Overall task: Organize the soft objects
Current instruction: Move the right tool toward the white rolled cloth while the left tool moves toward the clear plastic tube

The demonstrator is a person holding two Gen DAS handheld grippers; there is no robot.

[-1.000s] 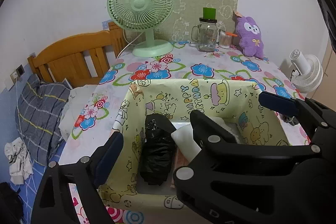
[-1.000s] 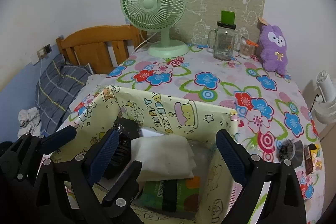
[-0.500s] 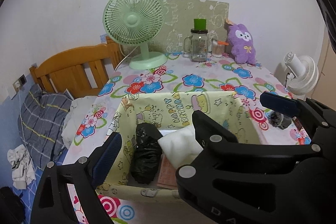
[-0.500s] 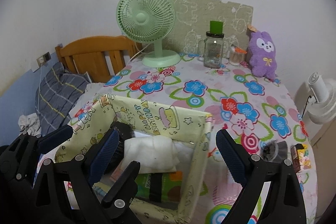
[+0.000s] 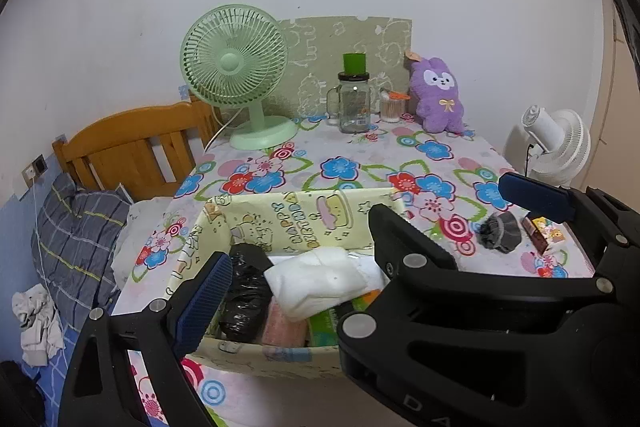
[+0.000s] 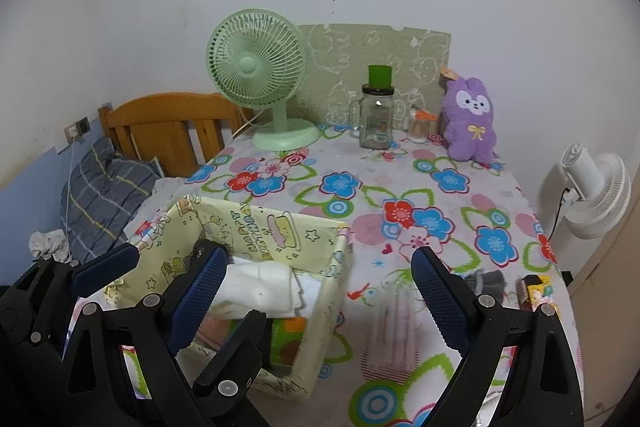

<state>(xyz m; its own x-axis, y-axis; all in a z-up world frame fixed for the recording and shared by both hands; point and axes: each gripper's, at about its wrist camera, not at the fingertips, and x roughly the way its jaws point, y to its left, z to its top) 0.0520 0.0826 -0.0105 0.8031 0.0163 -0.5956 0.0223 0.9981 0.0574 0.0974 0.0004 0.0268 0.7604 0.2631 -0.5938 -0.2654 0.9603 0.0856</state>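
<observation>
Both grippers have pulled back toward the near table edge since a second ago, so the yellow storage box (image 6: 280, 239) now sits farther ahead. Left gripper (image 5: 360, 239) and right gripper (image 6: 316, 291) hang empty, jaws spread wide. White folded cloth (image 5: 320, 281) lies inside the box beside a black bag (image 5: 244, 291). Right of the box, a dark grey sock (image 5: 500, 231) rests on the floral tablecloth (image 6: 360, 187).

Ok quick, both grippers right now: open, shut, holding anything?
Left gripper: open, holding nothing, above the yellow box.
Right gripper: open, holding nothing, over the box's right wall and the tablecloth.
</observation>
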